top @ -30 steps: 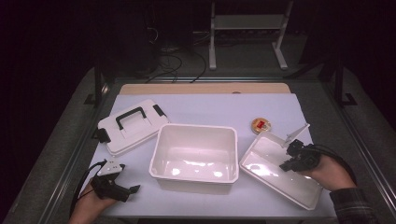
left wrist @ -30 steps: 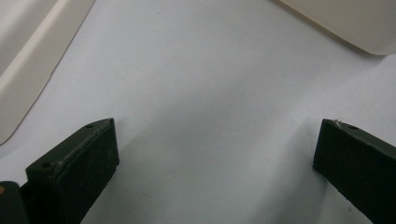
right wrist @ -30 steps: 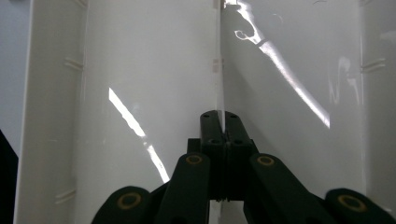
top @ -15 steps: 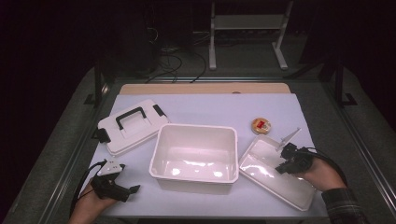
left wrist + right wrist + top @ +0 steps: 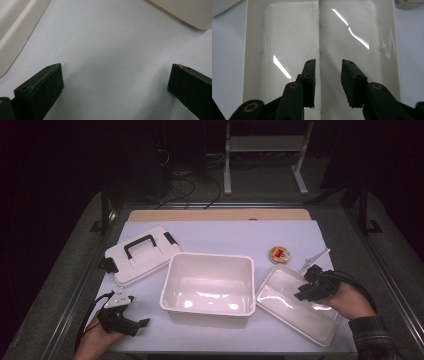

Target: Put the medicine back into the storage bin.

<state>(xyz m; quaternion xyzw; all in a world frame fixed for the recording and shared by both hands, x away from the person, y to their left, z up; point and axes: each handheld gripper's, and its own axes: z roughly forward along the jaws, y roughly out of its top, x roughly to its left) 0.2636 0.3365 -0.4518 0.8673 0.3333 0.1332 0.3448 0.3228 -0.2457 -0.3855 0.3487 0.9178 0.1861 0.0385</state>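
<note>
A shallow white tray [image 5: 285, 300] lies at the right of the table. My right gripper [image 5: 304, 290] hovers over its right half. In the right gripper view the jaws [image 5: 329, 66] stand apart above the tray floor [image 5: 287, 37]. They have just been opening, the tray's centre seam runs between them, and the pads press on nothing. A deep white box [image 5: 210, 257] sits mid-table. My left gripper [image 5: 140, 325] rests at the front left, jaws wide open [image 5: 116, 82] over bare tabletop.
A white lid with a black handle [image 5: 145, 257] lies at the left, behind my left gripper; its edge [image 5: 12, 37] shows in the left gripper view. A small round thing with a red centre [image 5: 280, 254] sits behind the tray. A wooden strip [image 5: 220, 215] lines the far edge.
My right gripper has shifted slightly left and nearer over the tray, and the tray's far end sits a little lower. The left gripper has not moved.
</note>
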